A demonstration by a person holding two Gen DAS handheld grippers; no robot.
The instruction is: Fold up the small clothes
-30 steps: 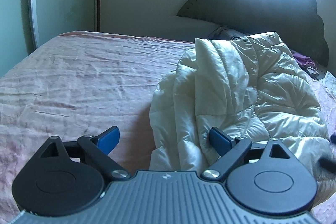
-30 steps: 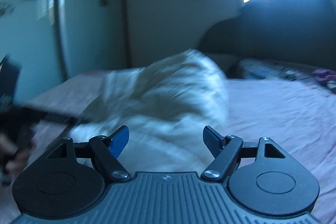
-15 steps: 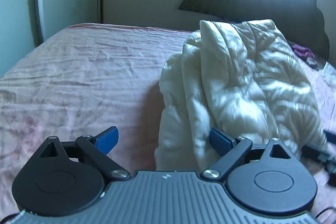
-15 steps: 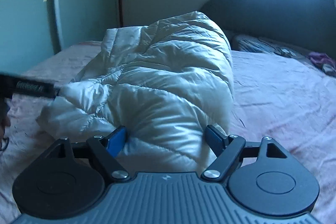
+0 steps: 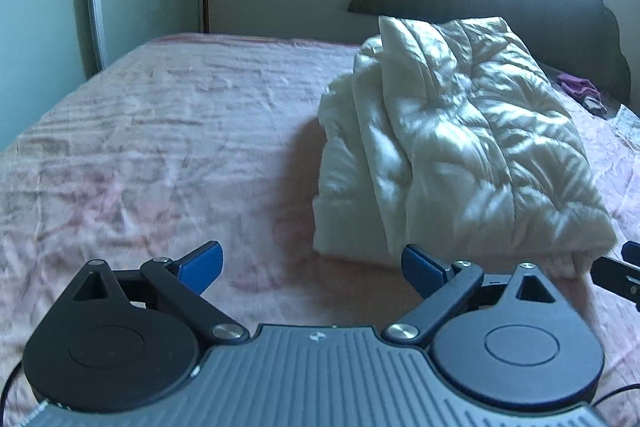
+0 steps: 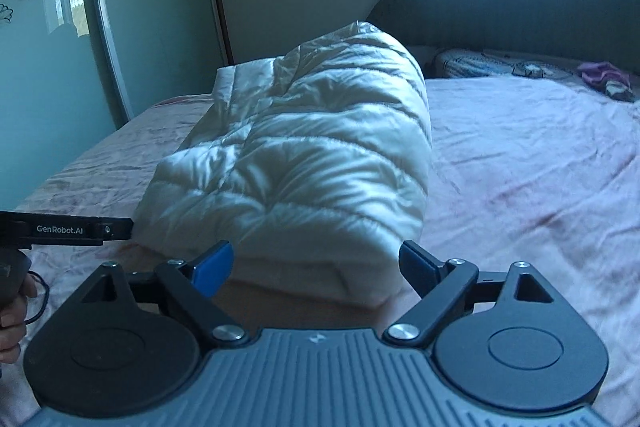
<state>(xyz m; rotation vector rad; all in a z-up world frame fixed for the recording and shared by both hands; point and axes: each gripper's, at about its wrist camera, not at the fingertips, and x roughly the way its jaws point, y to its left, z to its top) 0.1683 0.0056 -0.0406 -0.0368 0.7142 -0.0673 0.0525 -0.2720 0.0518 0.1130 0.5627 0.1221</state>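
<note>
A cream quilted puffer jacket [image 5: 452, 139] lies folded in a thick bundle on the pink bed sheet [image 5: 160, 147]; it also shows in the right wrist view [image 6: 304, 171]. My left gripper [image 5: 312, 265] is open and empty, just short of the jacket's near left corner. My right gripper [image 6: 316, 267] is open and empty, with the jacket's near edge between and just beyond its fingertips. The left gripper shows at the left edge of the right wrist view [image 6: 68, 229]; the right gripper's tip shows at the right edge of the left wrist view [image 5: 624, 267].
A dark headboard [image 6: 520, 7] and a patterned pillow [image 6: 488, 65] are at the bed's far end. A purple cloth [image 6: 604, 79] lies near the pillow. A mirrored wardrobe door [image 6: 60, 47] stands to the left. The bed's left edge [image 5: 36, 131] is close.
Both grippers have drawn back from the jacket, which now lies a little farther from them. The jacket has settled into a folded bundle. Both stayed open.
</note>
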